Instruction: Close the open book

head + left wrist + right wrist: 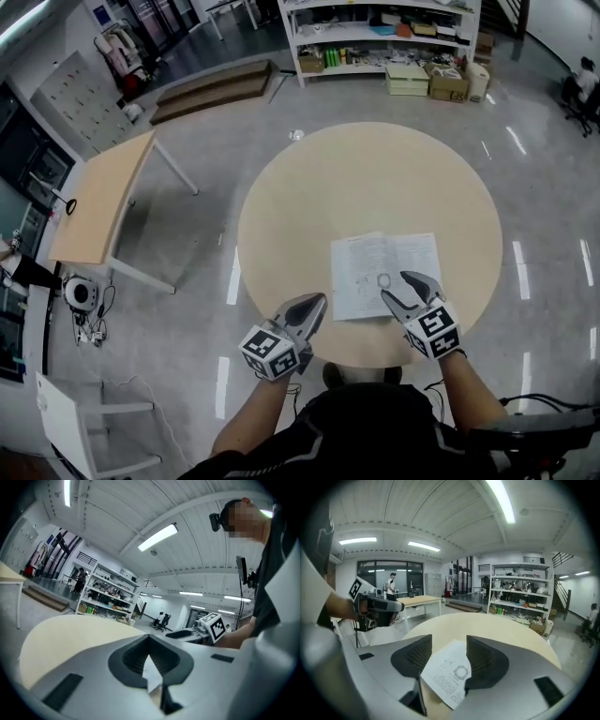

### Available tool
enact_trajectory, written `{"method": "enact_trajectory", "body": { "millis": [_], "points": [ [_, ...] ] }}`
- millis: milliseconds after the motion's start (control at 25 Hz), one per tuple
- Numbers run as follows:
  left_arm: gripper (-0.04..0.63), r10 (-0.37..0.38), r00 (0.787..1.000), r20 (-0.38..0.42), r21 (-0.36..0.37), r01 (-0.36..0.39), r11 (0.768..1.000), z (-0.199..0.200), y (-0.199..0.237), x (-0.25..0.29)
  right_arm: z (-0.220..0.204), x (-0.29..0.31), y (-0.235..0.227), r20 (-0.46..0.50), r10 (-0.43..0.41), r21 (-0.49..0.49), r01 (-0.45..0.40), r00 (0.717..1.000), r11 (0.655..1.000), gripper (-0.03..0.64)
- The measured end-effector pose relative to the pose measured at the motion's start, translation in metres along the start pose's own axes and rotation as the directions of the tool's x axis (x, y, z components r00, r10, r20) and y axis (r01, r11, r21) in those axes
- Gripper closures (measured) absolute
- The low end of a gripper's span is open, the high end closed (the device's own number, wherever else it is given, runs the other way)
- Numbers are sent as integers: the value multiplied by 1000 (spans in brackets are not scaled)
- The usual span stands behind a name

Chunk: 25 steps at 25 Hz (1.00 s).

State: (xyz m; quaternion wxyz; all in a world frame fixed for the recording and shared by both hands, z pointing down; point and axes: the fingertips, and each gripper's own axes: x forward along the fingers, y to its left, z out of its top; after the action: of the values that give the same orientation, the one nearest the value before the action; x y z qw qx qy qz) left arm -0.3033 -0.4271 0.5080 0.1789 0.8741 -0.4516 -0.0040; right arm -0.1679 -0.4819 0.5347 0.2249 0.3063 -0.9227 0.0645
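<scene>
- Both my forearms reach forward from the bottom of the head view, and the claws angle in toward each other over the near rim of the counter (pixel 366 178).
- Left claw (pixel 316 302): tips together, nothing gripped. It points roughly level, toward the right claw. The tip is over bare wood just beside the book's near-left edge, and its cube (pixel 269 352) hangs past the rim.
- Right claw (pixel 401 289): jaws wide apart and tilted down. It sits over the near-right part of the book (pixel 384 267), with a printed page showing between the jaws. I can't tell whether a jaw touches the paper.
- The book lies open and flat, pages up, on the near-right part of the round counter. Its near edge is close to the rim and slightly skewed to it.
- Room on the counter: bare wood left of the book and across the whole far half. There is only a narrow strip between the book and the rim on the near and right sides.
- Off the counter: a table (pixel 103 202) stands well apart to the left, and shelves (pixel 380 37) are far back across the floor.
</scene>
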Motion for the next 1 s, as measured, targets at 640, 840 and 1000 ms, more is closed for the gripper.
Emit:
{"method": "enact_trajectory", "body": {
  "millis": [640, 840, 1000],
  "points": [
    [598, 26, 986, -168, -70, -38, 997, -100, 12, 27, -147, 74, 49, -364, -18, -482, -172, 931, 859, 330],
    [598, 20, 976, -216, -90, -40, 995, -125, 12, 24, -167, 81, 47, -361, -87, -602, -161, 929, 782, 330],
    [598, 19, 972, -234, -114, -47, 992, -138, 13, 19, -169, 88, 45, -328, -157, -707, -131, 932, 695, 330]
  ]
}}
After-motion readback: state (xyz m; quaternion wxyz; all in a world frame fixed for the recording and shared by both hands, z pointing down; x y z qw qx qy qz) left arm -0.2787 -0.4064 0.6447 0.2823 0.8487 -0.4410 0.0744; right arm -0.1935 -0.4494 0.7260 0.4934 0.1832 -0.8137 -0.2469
